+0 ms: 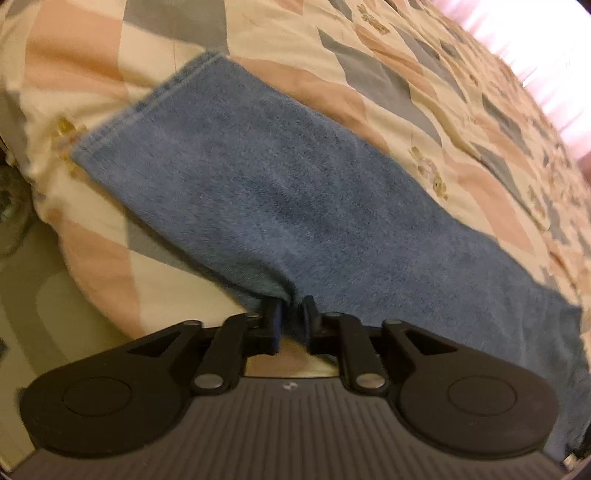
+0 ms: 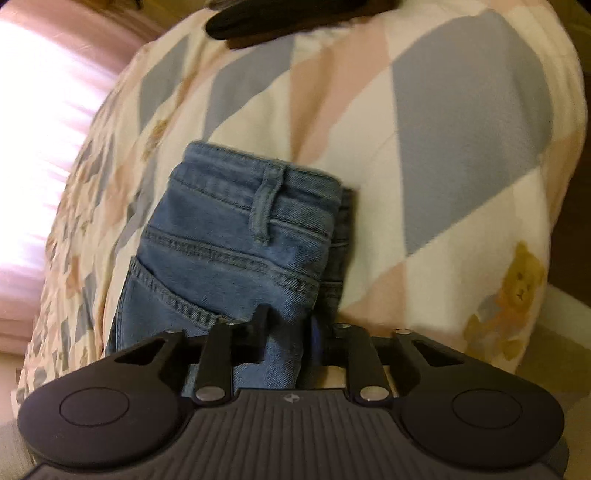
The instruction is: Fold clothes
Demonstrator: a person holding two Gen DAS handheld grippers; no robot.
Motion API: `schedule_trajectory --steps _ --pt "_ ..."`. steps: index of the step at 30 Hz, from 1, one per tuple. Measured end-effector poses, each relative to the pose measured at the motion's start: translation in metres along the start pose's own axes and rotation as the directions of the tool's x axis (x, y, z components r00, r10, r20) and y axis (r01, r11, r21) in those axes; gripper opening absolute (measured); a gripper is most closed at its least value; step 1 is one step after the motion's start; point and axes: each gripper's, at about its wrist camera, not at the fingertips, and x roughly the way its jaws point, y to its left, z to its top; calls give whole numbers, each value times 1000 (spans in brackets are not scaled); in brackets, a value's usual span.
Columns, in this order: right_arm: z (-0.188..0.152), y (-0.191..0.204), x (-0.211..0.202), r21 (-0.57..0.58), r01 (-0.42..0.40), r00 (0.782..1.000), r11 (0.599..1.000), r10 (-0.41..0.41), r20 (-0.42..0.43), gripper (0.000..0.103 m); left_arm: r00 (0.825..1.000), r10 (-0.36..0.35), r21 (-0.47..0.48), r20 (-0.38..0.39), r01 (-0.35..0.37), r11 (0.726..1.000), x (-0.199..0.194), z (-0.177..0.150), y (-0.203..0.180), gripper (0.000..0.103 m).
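Observation:
A pair of blue jeans (image 1: pixel 295 184) lies lengthwise on a quilted bed. In the left wrist view the leg runs away to its stitched hem (image 1: pixel 147 99) at the upper left. My left gripper (image 1: pixel 291 306) sits at the near edge of the leg, with a bunched fold of denim pinched between its fingertips. In the right wrist view the jeans (image 2: pixel 229 240) show the waistband, a belt loop (image 2: pixel 267 199) and a back pocket, folded double. My right gripper (image 2: pixel 290 317) is at the near edge of that end, and denim fills the gap between its fingers.
The quilt (image 2: pixel 461 129) has pink, grey and cream diamonds with teddy bears. The bed's edge drops to a pale floor (image 1: pixel 29 295) at the left. A bright pink curtain (image 2: pixel 37 110) hangs beyond the bed. A dark blurred object (image 2: pixel 280 18) lies at the quilt's far edge.

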Motion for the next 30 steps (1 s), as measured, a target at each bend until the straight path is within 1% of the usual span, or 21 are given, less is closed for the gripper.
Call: schedule_trajectory --steps 1,2,3,4,5,7,8,10,13,15,17,18,19,20,22,23,25,26,27,28,30 --pt "2 6 -7 -13 58 998 998 -57 24 55 1000 23 1 5 -23 1000 -9 1 3 25" --pt "4 12 -15 -24 116 992 993 -114 48 61 999 51 -6 10 -51 999 -18 3 6 23" --pt "6 18 -22 -35 173 983 984 -170 73 62 996 82 -28 17 -82 996 -28 5 12 21" --pt "7 25 -29 -48 225 970 973 -219 101 63 994 102 -55 31 -100 993 -37 8 18 21" --pt "6 35 -35 -78 243 965 967 -232 123 64 992 116 -80 49 -112 990 -47 12 25 22" --pt "-1 59 -41 -173 196 976 965 -175 128 63 988 117 -113 100 -105 988 -60 21 34 23" --pt "-9 74 -40 -230 155 985 961 -133 110 63 985 118 -125 122 -103 987 -63 28 38 27" --pt "-32 105 -36 -339 102 994 935 -86 63 63 980 135 -152 146 -113 982 -62 41 48 30" --pt "-77 142 -26 -447 24 999 894 -41 -27 62 972 165 -167 166 -138 976 -53 63 71 29" --pt "-112 159 -21 -482 -22 995 876 -26 -91 62 971 158 -113 180 -139 984 -48 82 83 29" --pt "-151 169 -20 -499 -52 990 865 -23 -142 63 973 126 28 192 -134 991 -37 108 84 30" --pt "-169 172 -21 -500 -59 987 864 -25 -160 63 974 107 115 198 -131 985 -29 121 82 30" --pt "-187 175 -21 -501 -58 985 863 -32 -168 63 977 83 205 195 -123 971 -18 135 78 30" --pt "-206 176 -22 -501 -47 985 864 -43 -166 63 983 56 276 178 -104 956 -6 147 76 30" --pt "-238 178 -21 -492 -22 987 870 -61 -152 63 993 -1 393 119 -46 918 20 167 71 30" --pt "-256 179 -22 -488 -12 987 873 -68 -146 64 995 -26 440 92 -17 898 30 175 70 30" --pt "-291 185 -21 -493 -2 988 870 -75 -137 65 996 -68 494 53 33 869 44 184 71 30" --pt "-304 189 -18 -505 2 989 863 -76 -127 67 996 -88 519 32 58 853 51 188 72 27" --pt "-319 193 -19 -520 7 991 854 -76 -111 69 994 -109 537 19 82 839 55 192 73 19" --pt "-333 198 -21 -535 12 993 845 -74 -94 70 991 -135 542 19 104 834 54 194 75 11" --pt "-357 207 -25 -553 8 994 833 -65 -84 70 982 -186 557 23 142 818 50 198 79 11"
